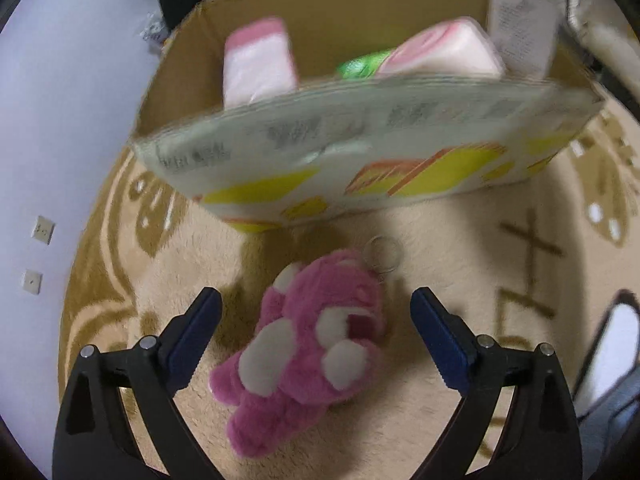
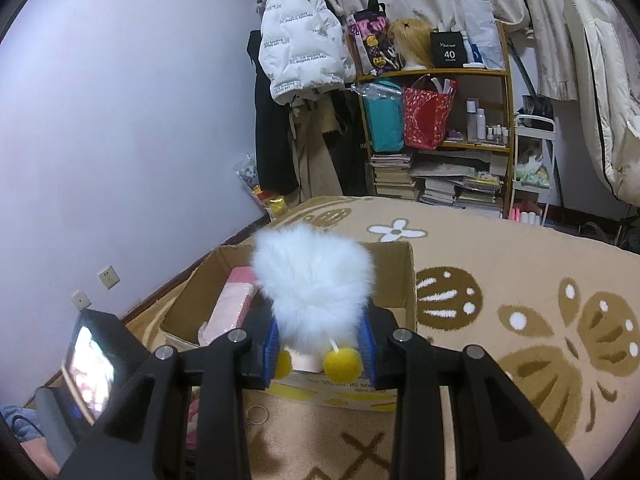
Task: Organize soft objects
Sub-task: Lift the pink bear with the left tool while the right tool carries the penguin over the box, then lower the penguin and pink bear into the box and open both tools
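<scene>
A pink plush bear (image 1: 308, 344) with white patches and a key ring lies on the beige rug, just in front of the cardboard box (image 1: 360, 168). My left gripper (image 1: 316, 308) is open, its jaws standing wide on either side of the bear, not touching it. My right gripper (image 2: 320, 340) is shut on a fluffy white plush toy (image 2: 312, 280) with yellow pom-poms, held above the near edge of the box (image 2: 408, 280). The box holds pink soft packs (image 1: 256, 64) and a green item (image 1: 360, 66).
A lavender wall (image 2: 120, 120) runs along the left. A shelf (image 2: 436, 136) with bags, books and bottles stands at the back beside hanging coats. A bed edge (image 2: 600, 80) is at the right. The patterned rug (image 2: 520, 300) spreads to the right of the box.
</scene>
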Available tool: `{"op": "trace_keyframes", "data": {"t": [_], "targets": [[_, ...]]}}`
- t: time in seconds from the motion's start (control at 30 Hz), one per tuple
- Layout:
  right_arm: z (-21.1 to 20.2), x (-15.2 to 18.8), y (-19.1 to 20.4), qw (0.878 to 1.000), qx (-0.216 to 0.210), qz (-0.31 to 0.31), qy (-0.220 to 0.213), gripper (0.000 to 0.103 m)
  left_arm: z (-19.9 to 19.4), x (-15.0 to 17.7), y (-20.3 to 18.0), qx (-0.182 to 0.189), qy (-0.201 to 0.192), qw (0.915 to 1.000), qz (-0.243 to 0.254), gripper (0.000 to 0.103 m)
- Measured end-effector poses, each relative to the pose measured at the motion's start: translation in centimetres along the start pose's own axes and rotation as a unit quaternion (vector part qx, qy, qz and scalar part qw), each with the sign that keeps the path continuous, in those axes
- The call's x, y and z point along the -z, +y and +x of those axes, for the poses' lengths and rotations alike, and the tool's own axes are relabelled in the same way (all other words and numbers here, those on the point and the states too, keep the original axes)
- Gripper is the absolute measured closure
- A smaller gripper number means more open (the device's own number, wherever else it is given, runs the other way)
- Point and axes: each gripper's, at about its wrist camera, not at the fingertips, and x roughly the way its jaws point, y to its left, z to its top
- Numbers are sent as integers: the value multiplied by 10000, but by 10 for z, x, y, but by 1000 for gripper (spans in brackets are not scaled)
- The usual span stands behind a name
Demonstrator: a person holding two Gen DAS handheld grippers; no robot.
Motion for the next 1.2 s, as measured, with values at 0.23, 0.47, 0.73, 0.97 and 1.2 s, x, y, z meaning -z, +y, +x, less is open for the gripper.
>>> {"op": "trace_keyframes", "data": {"t": [0.23, 0.47, 0.73, 0.97, 1.2], "targets": [[10, 0, -1, 10000, 0, -16, 74, 66, 20, 4, 12, 540, 192, 9976, -394, 44], [19, 4, -8, 9998, 41, 32, 189, 66, 7, 5, 21, 577, 94, 9968, -549, 50], [24, 6, -12, 9996, 68, 101, 242, 66, -65, 7, 54, 453, -815, 9918, -871, 51], [26, 5, -11, 9997, 73, 66, 225, 65, -127, -17, 78, 417, -1876, 9759, -1038, 50], [28, 3, -12, 9998, 84, 53, 192, 63, -136, -53, 78, 479, -2226, 9682, -1034, 49]]}}
